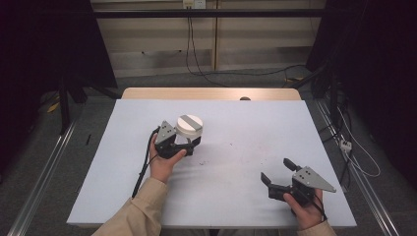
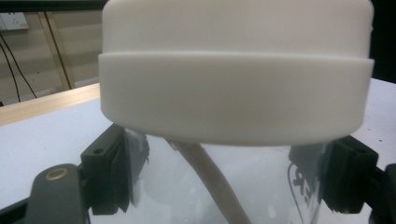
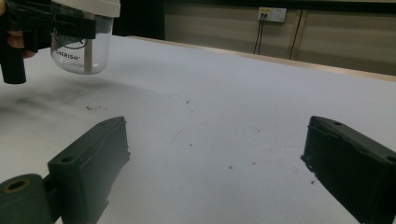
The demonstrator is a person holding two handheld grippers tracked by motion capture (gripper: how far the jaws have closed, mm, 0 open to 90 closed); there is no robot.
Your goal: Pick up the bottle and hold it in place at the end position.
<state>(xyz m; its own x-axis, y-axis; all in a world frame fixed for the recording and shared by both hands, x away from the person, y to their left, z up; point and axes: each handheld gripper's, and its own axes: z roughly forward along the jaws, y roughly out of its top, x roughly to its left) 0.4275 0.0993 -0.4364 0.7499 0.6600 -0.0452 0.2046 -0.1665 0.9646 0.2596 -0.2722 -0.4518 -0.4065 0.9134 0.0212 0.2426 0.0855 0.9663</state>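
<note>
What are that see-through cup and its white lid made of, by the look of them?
The cup looks like clear glossy plastic, possibly glass: the table shows through its wall, which bears printed lettering. The lid looks like matte white plastic, opaque and smooth with a stepped rim. The left gripper clamps the cup.

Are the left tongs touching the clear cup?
Touching. In the left gripper view both pads press the clear cup wall under its white lid; the right gripper view shows the left tongs clamped around it.

"CHERISH", seemingly, on clear jar (image 3: 79,56)
</note>
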